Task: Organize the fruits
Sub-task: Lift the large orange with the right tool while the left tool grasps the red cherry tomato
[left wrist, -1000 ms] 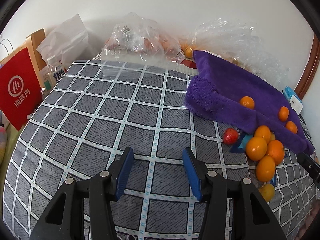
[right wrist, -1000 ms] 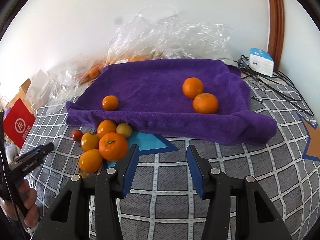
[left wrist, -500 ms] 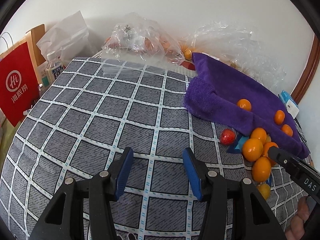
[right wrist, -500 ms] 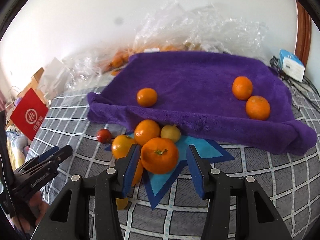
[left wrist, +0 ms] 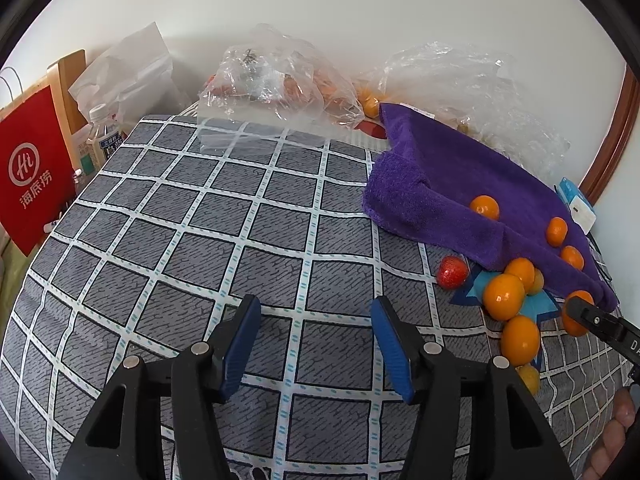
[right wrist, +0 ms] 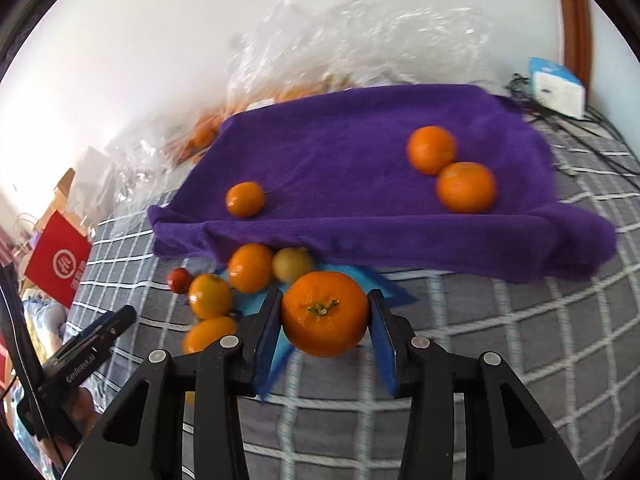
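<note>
Right fingers (right wrist: 266, 320) closed around orange (right wrist: 325, 314), apparently gripped

We recorded orange tangerines (right wrist: 325, 312), a purple towel (right wrist: 360, 160), a red bag (left wrist: 30, 168) — and a grey, white-gridded cover (left wrist: 200, 240).

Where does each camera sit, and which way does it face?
Left wrist: sits behind the left tongs, looking down along them at bare checked cloth; their jaws are open and empty, and fingers show at the right edge.
Right wrist: sits behind the right tongs, facing the purple towel; their jaws have been closing around an orange.
Both views share the towel, the fruit pile and the red bag.
</note>
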### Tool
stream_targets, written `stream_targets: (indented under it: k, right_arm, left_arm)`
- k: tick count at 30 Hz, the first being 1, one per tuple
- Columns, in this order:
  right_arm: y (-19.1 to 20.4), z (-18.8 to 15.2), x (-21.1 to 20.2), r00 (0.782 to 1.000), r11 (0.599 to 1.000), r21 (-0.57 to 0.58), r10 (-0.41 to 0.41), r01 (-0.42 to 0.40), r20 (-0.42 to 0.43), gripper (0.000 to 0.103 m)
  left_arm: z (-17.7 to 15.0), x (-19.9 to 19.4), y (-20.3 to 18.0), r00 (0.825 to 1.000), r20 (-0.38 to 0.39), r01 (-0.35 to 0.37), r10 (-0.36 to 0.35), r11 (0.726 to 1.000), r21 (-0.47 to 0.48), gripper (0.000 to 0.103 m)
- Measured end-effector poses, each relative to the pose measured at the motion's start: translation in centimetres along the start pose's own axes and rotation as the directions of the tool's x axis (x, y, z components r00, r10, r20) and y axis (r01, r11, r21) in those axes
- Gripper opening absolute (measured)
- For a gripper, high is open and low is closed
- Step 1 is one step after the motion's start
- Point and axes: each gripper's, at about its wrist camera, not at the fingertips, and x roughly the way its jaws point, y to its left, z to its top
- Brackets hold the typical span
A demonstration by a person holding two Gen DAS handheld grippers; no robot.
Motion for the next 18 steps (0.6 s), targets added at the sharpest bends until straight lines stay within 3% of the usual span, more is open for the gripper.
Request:
stream_targets:
  k: [9,14,18]
  right_arm:
    - [-3.3,-1.6,-0.4,1.0,0.999,0.017,-0.027,0.027,-0.011,0.044]
    - [-1.9,-2.6,-0.4,0.997,0.994,-0.08,-0.072,0.071,-0.01,0.055]
    - [-1.3,-2.9,-0.2,0.99,0.978,-0.159,-0.138,0.138,0.01,0.056]
  left_arm:
    - [0.0,0.1,-0.1,1.0,0.001,0.003,-0.003,1.0,0.002,0.057]
    - [-0.1,0.1,-0.1,1.0,-0.001,0.005,-0.005,1.0,0.007,0.059]
    - [-0.1,0.1,-0.2,1.0,-0.001,0.007,-0.007,1.0,0.007,0.061]
